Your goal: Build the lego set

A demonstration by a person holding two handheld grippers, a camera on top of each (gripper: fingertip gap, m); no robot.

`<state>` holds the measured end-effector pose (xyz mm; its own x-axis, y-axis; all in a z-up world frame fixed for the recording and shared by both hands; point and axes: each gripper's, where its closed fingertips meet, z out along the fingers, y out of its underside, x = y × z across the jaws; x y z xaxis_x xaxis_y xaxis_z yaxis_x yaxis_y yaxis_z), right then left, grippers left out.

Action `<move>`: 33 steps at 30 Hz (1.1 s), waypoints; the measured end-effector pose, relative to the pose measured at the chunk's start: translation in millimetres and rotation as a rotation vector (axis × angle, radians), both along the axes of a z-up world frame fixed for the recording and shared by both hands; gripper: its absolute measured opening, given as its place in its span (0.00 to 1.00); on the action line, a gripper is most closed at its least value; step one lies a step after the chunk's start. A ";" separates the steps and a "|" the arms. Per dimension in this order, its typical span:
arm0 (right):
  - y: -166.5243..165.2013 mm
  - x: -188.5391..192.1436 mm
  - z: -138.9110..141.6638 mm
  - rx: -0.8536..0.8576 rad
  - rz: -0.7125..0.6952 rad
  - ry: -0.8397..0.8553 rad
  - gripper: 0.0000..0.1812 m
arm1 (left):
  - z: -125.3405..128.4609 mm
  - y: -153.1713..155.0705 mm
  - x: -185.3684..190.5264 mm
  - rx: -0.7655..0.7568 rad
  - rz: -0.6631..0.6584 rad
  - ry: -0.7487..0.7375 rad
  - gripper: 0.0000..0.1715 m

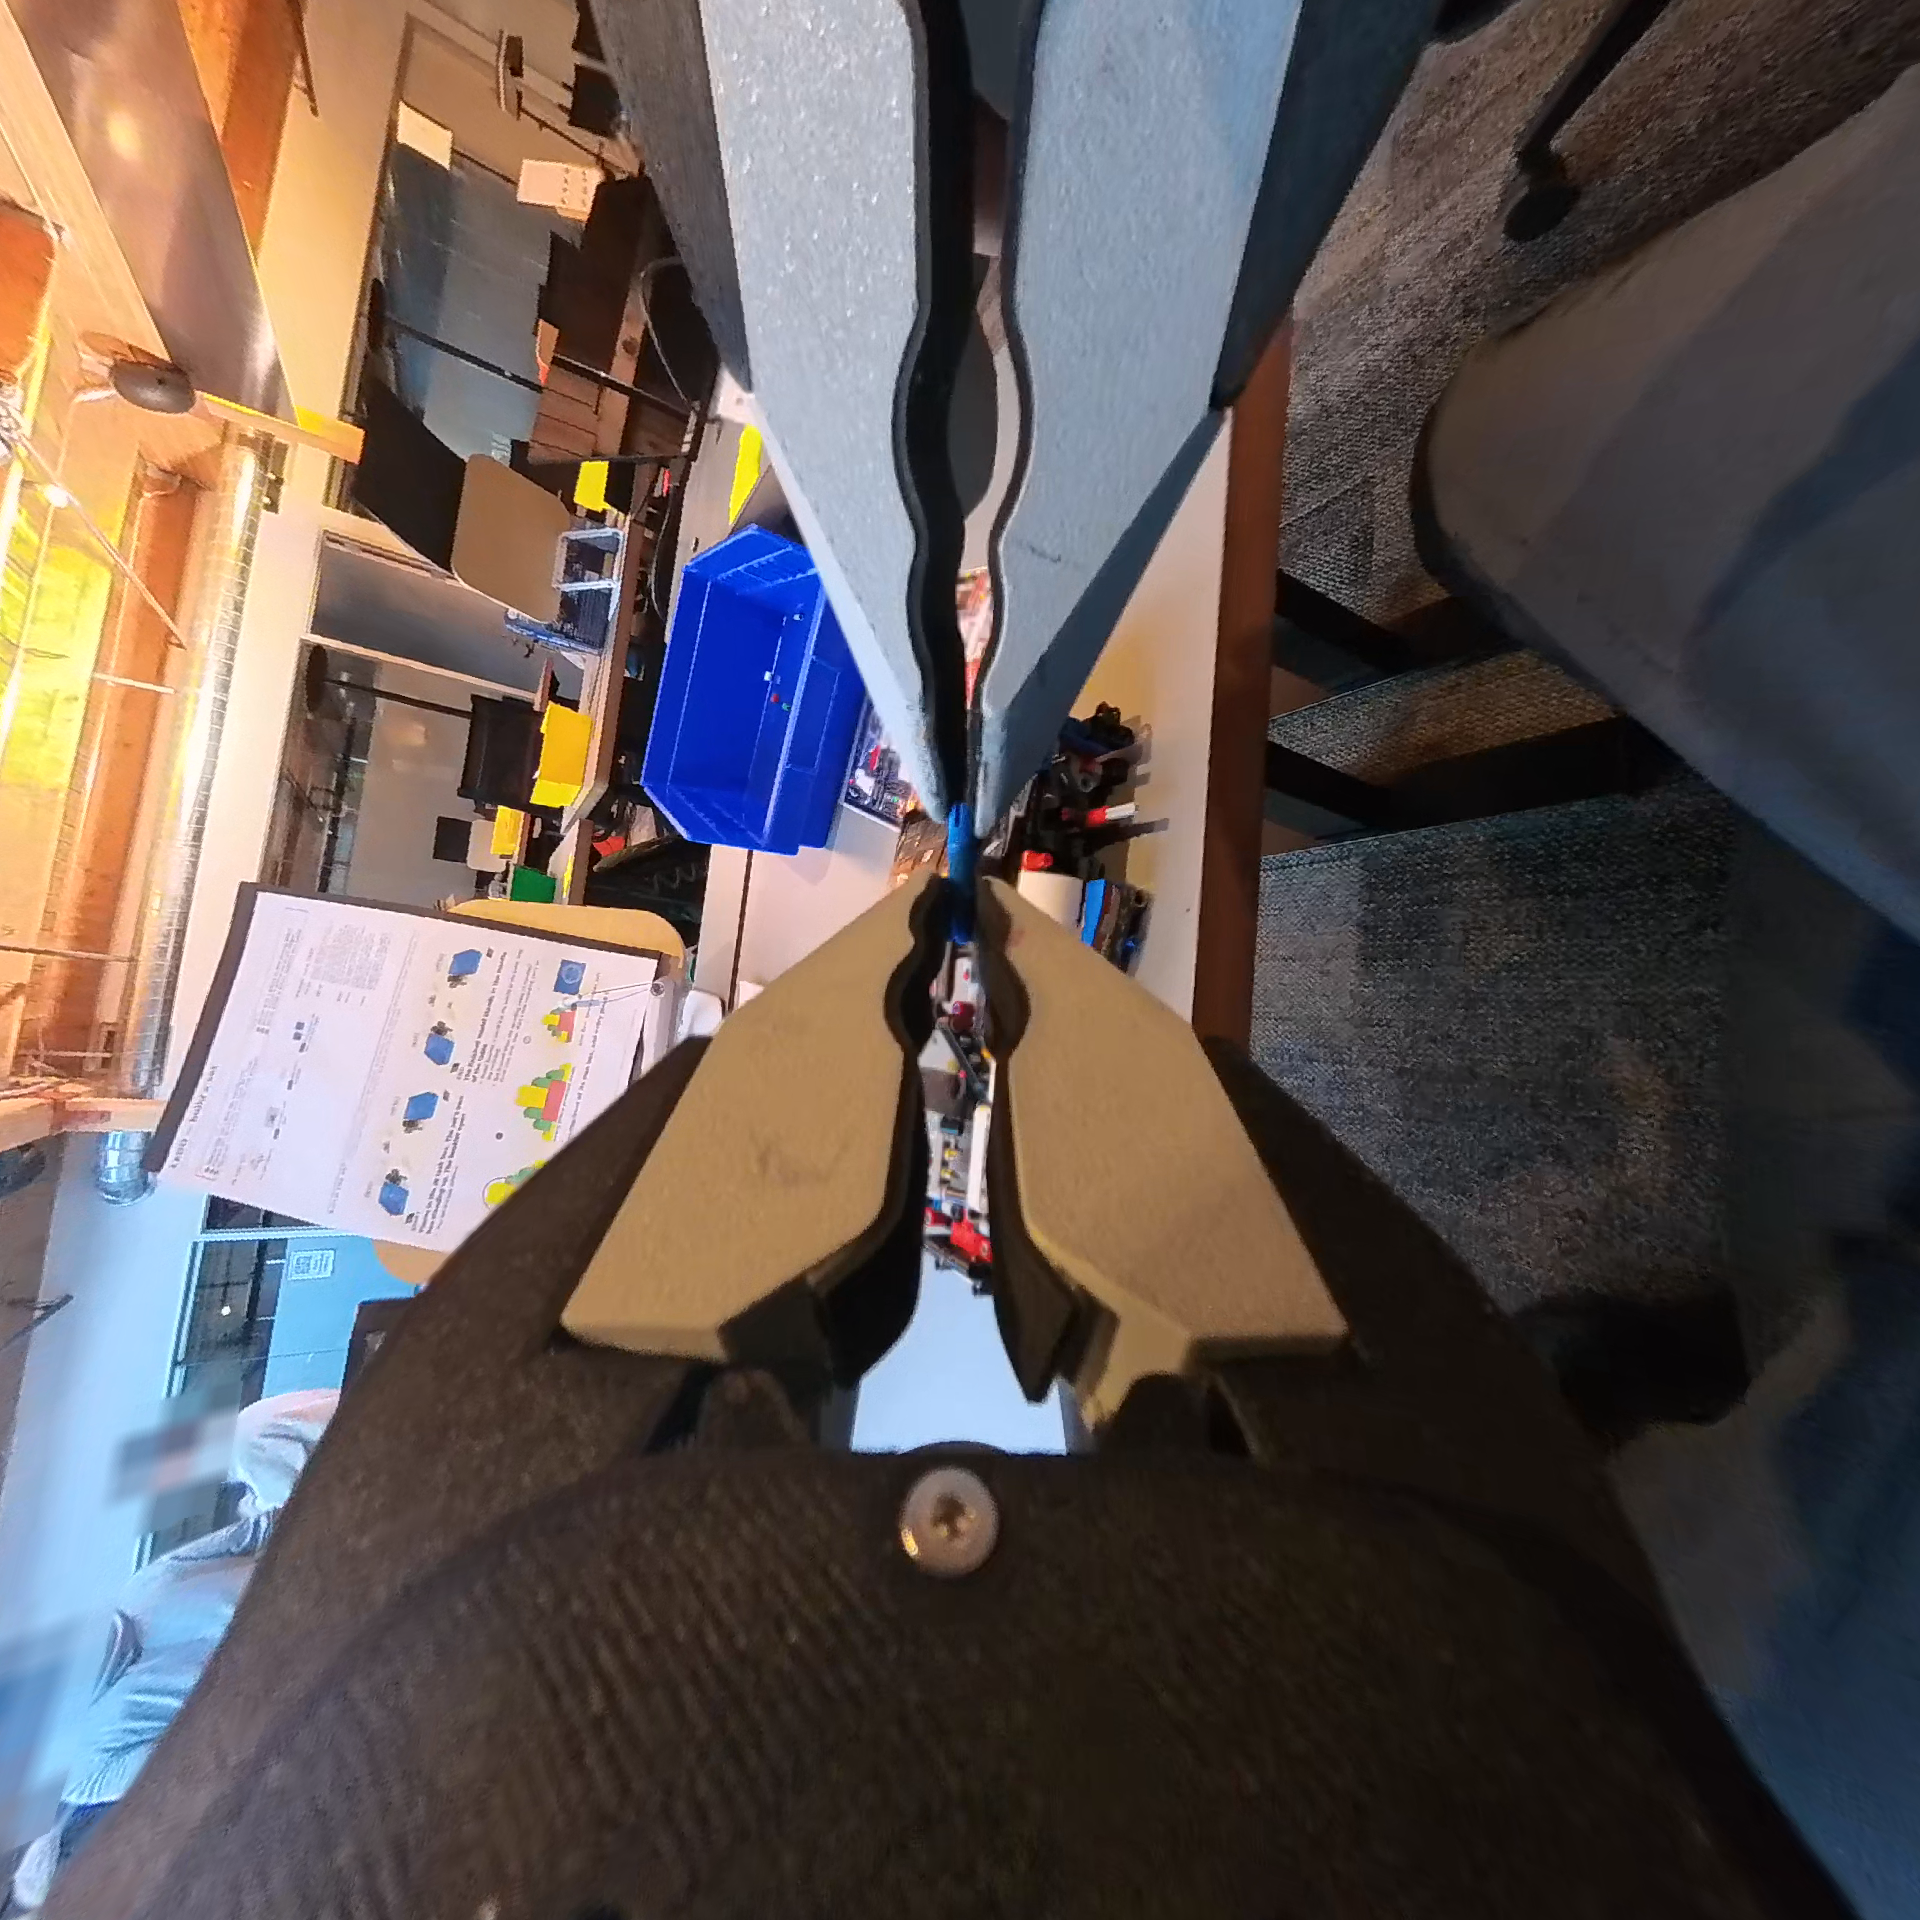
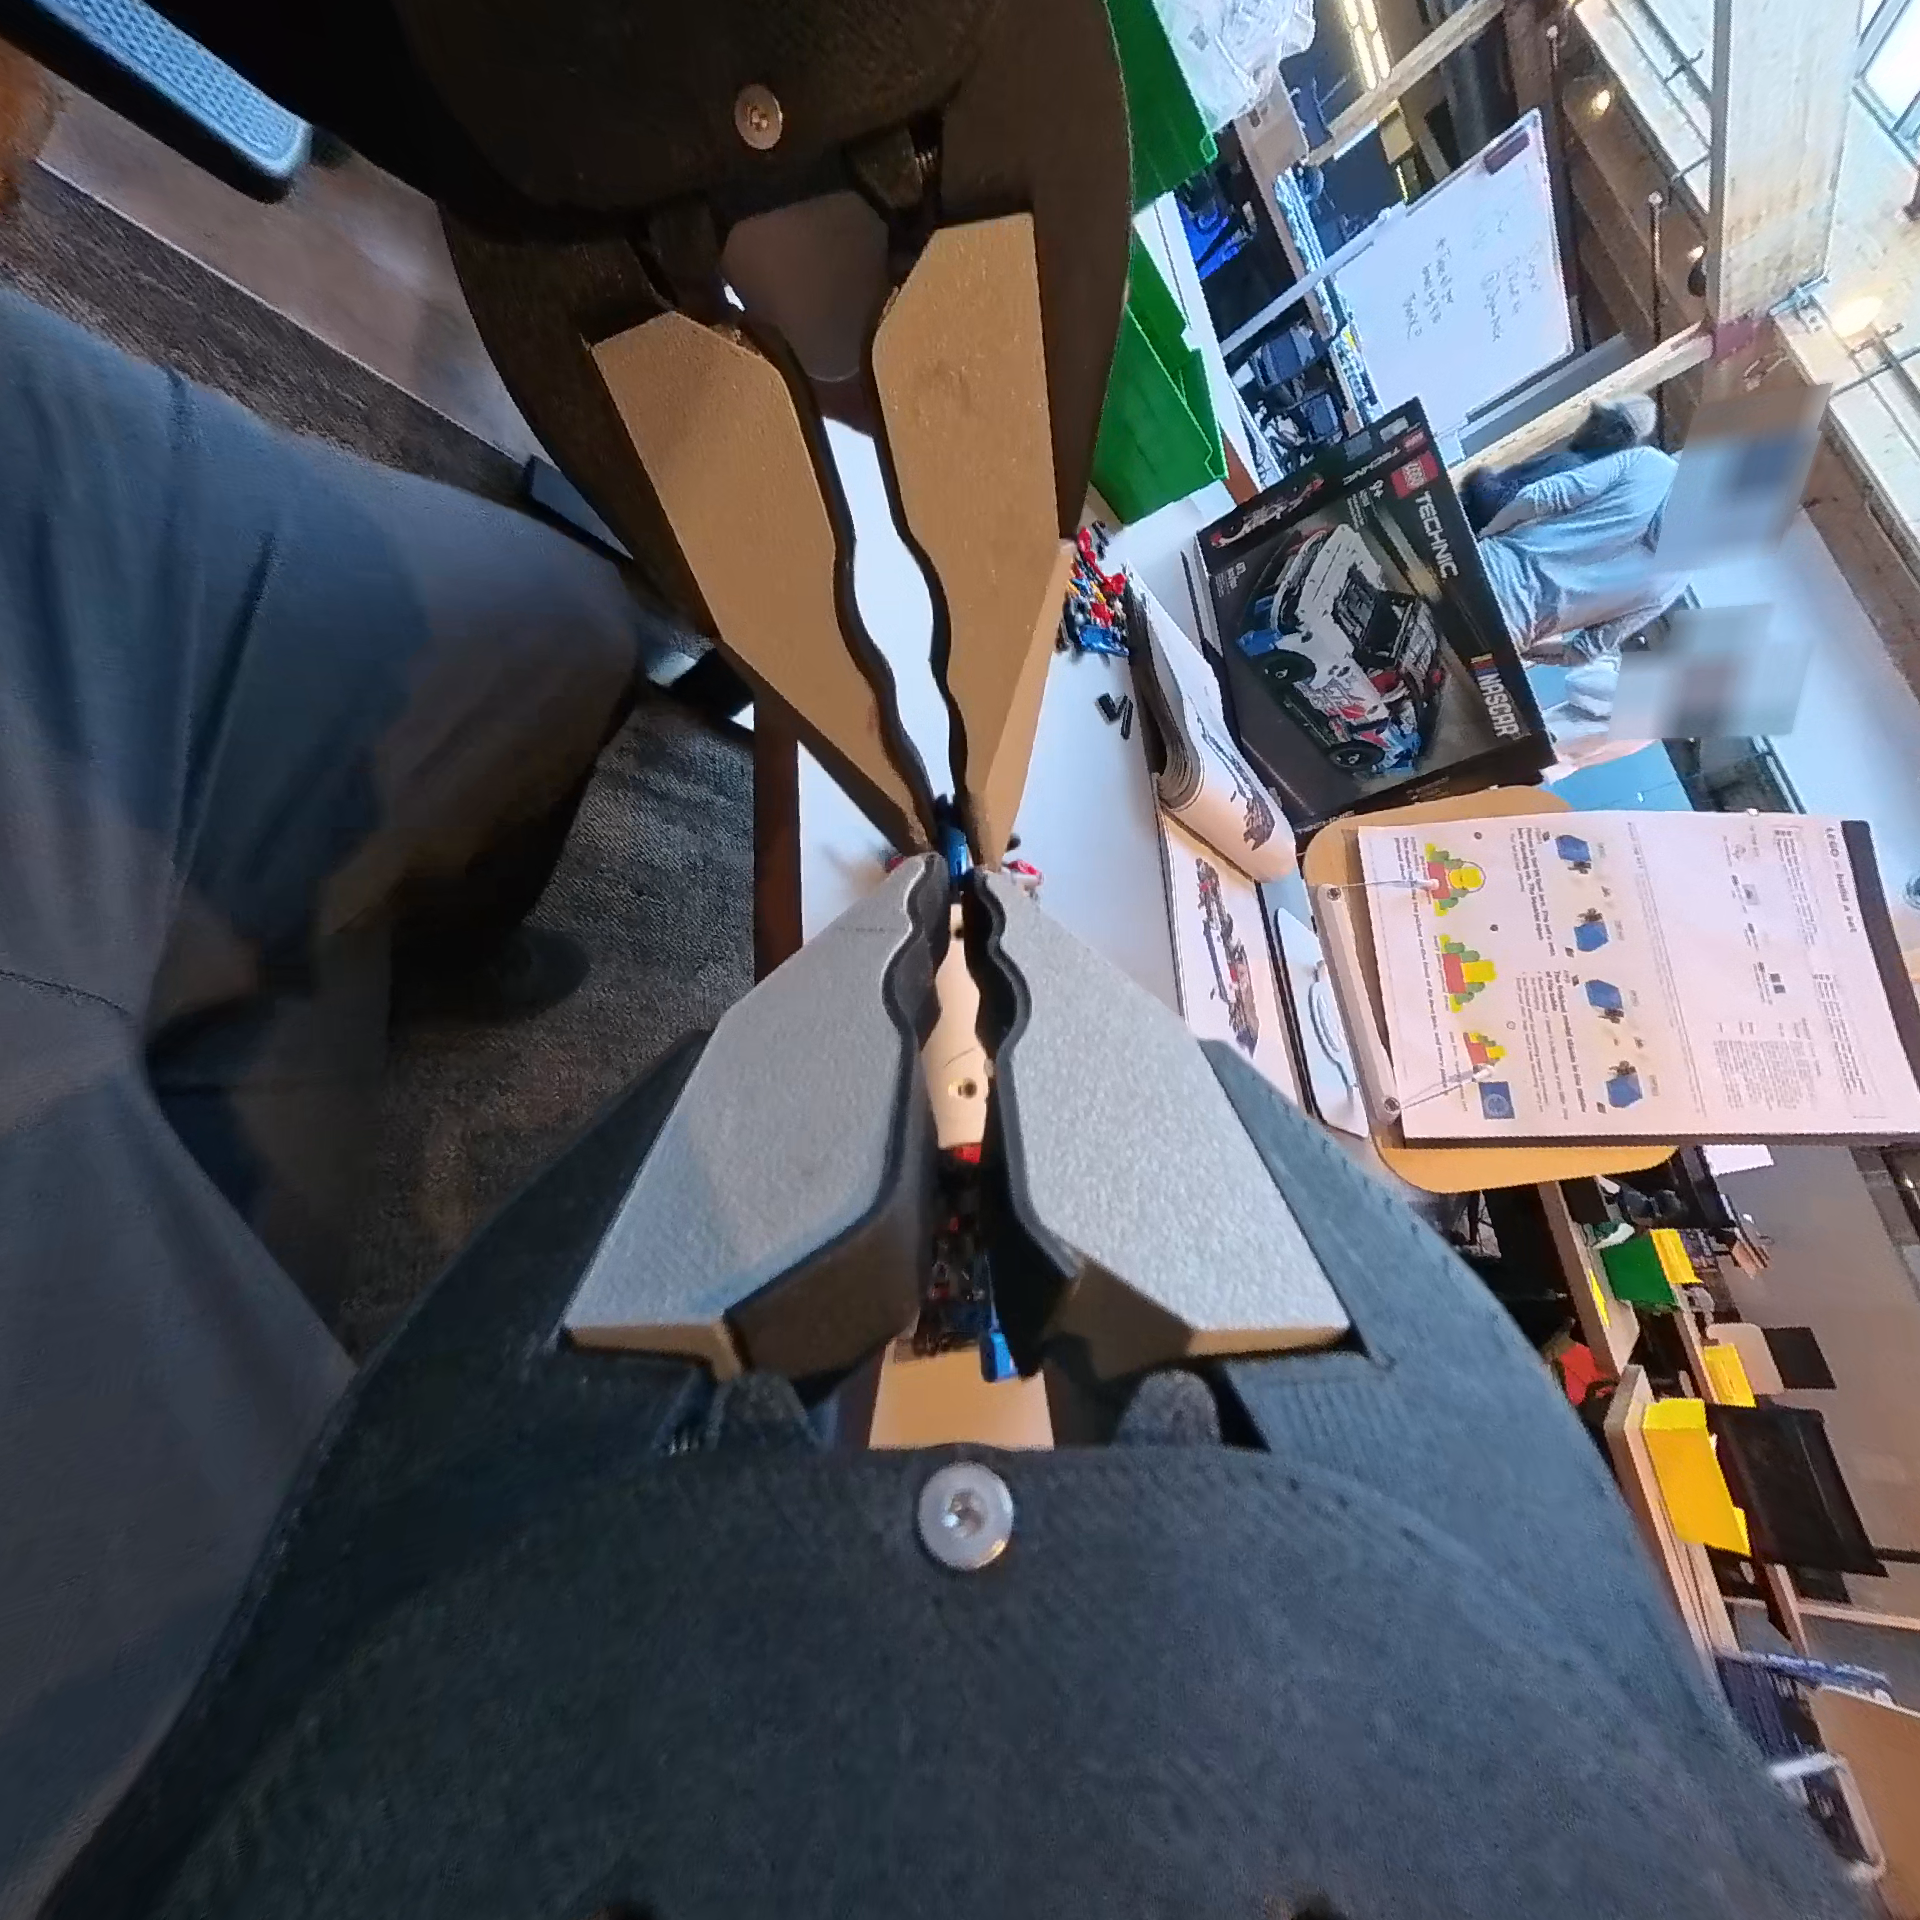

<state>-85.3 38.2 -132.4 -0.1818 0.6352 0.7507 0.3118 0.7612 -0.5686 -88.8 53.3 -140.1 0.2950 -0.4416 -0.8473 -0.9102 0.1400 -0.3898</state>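
Observation:
My two grippers meet tip to tip over the white table's near edge. In the left wrist view my left gripper (image 1: 961, 902), with tan fingers, is shut on a small blue Lego pin (image 1: 961, 857). My right gripper (image 1: 962, 792), with grey fingers, comes from above and pinches the pin's other end. In the right wrist view the right gripper (image 2: 961, 881) and the left gripper (image 2: 961, 831) close on the same blue pin (image 2: 954, 844). A partly built white, red and black Lego model (image 1: 961, 1049) shows through the gap between the fingers, mostly hidden.
A blue bin (image 1: 748, 707) and loose Lego parts (image 1: 1091, 800) lie on the table (image 1: 1153, 644). The Lego box (image 2: 1371, 623), an open instruction booklet (image 2: 1205, 748), a printed sheet on a stand (image 2: 1621, 977) and green bins (image 2: 1153, 395) stand beyond. A person's legs (image 2: 208, 727) are at the left. Both grippers' tips are close together, under 4 cm apart.

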 end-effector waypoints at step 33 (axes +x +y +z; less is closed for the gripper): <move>-55.8 -73.2 10.4 -0.017 0.345 0.035 0.01 | 8.7 -55.7 -76.6 0.017 0.344 0.008 0.01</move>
<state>-158.5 -17.6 -122.0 -0.3619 0.5534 0.7502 0.0178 0.8087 -0.5880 -165.4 -2.4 -131.4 0.4179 -0.3031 -0.8565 -0.9080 -0.1695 -0.3830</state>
